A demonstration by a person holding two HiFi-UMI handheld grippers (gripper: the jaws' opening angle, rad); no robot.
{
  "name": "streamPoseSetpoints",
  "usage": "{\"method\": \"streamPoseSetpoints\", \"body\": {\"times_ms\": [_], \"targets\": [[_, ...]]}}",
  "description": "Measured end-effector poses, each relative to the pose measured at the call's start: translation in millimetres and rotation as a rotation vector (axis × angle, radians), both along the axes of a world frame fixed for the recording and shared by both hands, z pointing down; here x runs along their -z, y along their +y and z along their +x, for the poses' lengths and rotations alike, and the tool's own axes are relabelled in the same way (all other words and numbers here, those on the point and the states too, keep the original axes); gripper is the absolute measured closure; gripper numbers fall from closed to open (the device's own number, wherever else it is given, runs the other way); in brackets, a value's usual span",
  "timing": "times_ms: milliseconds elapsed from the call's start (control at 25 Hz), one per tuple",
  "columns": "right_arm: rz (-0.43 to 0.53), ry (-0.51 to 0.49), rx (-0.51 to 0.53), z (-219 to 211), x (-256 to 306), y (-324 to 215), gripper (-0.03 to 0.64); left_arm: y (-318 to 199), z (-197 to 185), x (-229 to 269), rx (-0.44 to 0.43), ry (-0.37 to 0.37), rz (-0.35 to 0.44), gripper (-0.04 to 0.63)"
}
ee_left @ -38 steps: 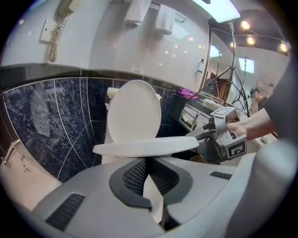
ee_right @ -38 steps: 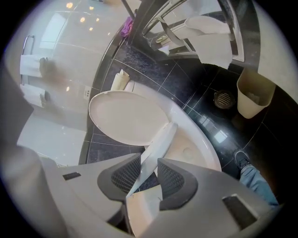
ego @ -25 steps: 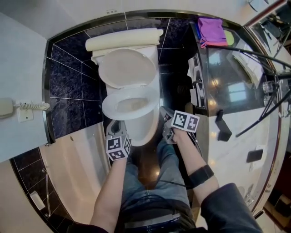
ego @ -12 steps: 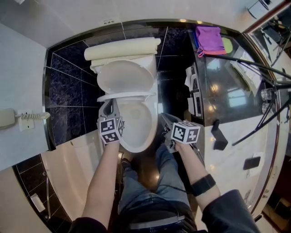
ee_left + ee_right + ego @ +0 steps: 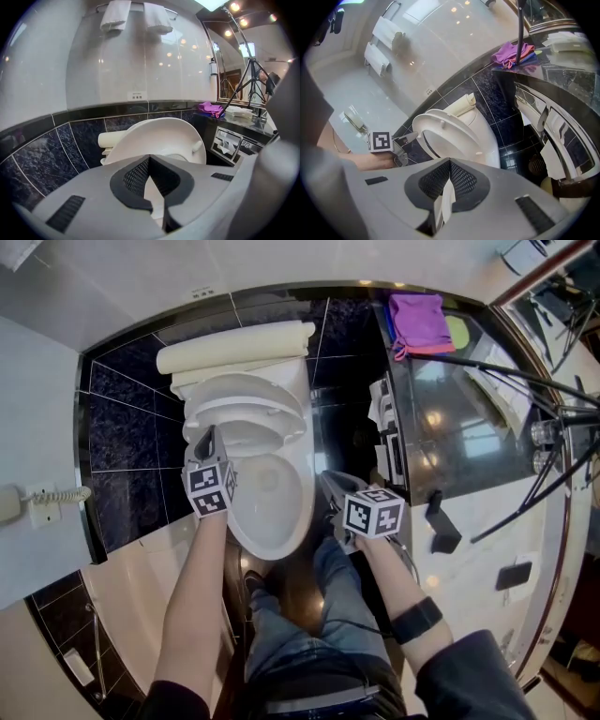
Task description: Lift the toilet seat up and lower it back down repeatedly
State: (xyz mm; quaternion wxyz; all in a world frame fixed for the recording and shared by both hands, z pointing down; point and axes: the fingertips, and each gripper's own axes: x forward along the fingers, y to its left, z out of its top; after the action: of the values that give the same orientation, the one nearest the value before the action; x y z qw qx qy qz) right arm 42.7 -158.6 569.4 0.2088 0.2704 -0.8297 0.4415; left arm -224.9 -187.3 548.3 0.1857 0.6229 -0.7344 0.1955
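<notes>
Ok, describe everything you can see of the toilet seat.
The toilet seat is a glossy white oval ring, apparently plastic, with small bumpers on its underside. It stands tilted, lifted partway off the bowl, front edge up, back end by the tank. The left gripper has its tips at the seat's edge, on the head view's left; whether they pinch or only push it cannot be told. The right gripper is clear of it.

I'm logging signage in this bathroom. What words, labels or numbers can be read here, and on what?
No text is legible anywhere.
Small white wall label: print too small to read.
Left gripper and right gripper: square marker patterns only, no words.
</notes>
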Motion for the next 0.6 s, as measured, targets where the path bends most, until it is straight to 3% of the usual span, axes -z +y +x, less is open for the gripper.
{"method": "streamPoseSetpoints", "body": {"times_ms": [320,600], "targets": [[0.021,0.005,0.015,0.7,9.1,7.3,0.601,17.3,12.1,21.3,-0.036,-0.028,-0.001,0.595],[0.119,0.043,0.039,-0.2,52.2,22.7,0.601,77.7,32.2,67.4,-0.093,-0.035,-0.003,0.595]]}}
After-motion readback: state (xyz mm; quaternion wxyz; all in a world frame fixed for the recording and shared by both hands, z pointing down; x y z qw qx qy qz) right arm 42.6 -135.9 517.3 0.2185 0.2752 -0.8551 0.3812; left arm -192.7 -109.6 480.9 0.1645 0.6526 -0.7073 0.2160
